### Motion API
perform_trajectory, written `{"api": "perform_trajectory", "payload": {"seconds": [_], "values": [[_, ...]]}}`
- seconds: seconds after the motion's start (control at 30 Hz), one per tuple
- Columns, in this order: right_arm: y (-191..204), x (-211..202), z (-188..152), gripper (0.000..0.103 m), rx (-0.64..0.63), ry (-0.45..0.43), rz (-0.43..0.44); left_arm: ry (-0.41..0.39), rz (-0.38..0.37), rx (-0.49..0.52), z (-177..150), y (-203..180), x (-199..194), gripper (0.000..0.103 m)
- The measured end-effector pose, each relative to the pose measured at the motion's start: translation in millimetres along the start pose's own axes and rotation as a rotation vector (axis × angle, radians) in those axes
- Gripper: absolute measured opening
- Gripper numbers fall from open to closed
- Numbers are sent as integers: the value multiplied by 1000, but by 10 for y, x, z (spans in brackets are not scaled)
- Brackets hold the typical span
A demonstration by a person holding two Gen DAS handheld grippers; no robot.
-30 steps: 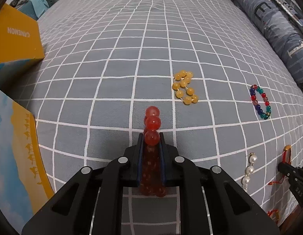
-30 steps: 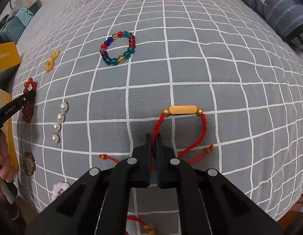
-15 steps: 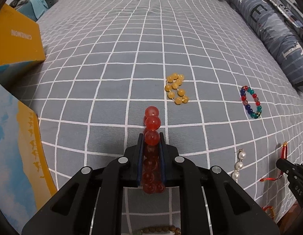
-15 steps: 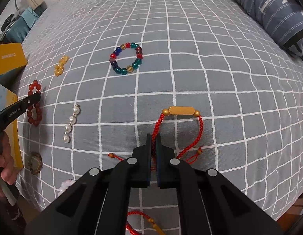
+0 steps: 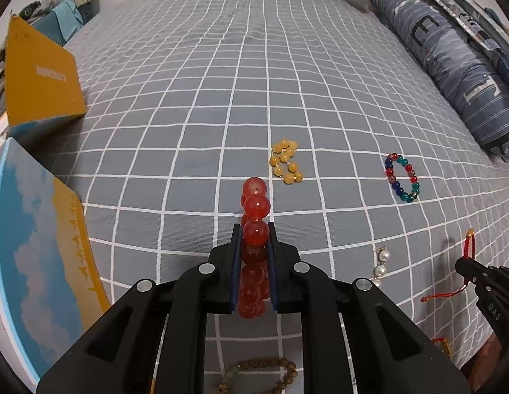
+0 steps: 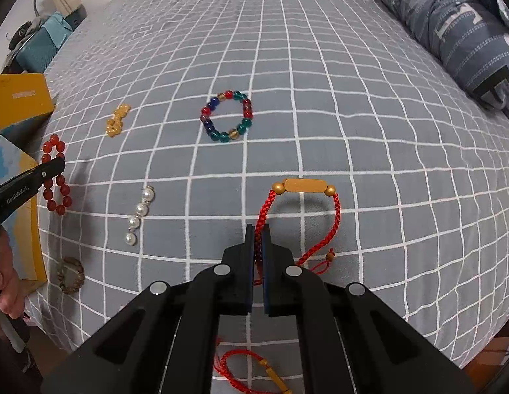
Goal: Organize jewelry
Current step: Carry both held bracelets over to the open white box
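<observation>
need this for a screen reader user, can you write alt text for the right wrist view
The right gripper is shut on a red cord bracelet with a gold bar, above a grey checked bedspread. Beyond lie a multicoloured bead bracelet, a pearl strand and yellow beads; at left the left gripper holds a red bead bracelet.

Grey checked bedspread (image 5: 195, 105), folded blue striped quilt (image 5: 451, 65) along the right edge, yellow box (image 5: 40, 82) and sky-printed box (image 5: 34, 256) at left, teal bag (image 6: 47, 42) beyond.
</observation>
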State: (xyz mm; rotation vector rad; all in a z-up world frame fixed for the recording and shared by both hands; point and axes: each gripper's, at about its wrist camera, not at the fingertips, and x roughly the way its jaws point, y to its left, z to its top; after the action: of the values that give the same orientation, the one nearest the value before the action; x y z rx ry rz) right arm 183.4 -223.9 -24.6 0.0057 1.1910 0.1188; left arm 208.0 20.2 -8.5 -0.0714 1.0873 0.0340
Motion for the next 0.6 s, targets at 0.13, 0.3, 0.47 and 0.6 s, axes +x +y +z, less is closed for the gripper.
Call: {"api": "perform_trajectory", "payload": {"seconds": [0.13,0.3,0.47,0.6], "values": [[88,-67,59,3,-15,-22,-6,-13,-2,2,14,68,-68,13],[237,-181,146,3,-36,-59,-10,-37,-7,-3,21,130,-219,13],[386,-319,256,3,-56,-97,-1,-62,-2,-7,37,195,-388,13],[531,-436,351,3,-79,-130,11,-88,0,-16,53,273,-560,13]]}}
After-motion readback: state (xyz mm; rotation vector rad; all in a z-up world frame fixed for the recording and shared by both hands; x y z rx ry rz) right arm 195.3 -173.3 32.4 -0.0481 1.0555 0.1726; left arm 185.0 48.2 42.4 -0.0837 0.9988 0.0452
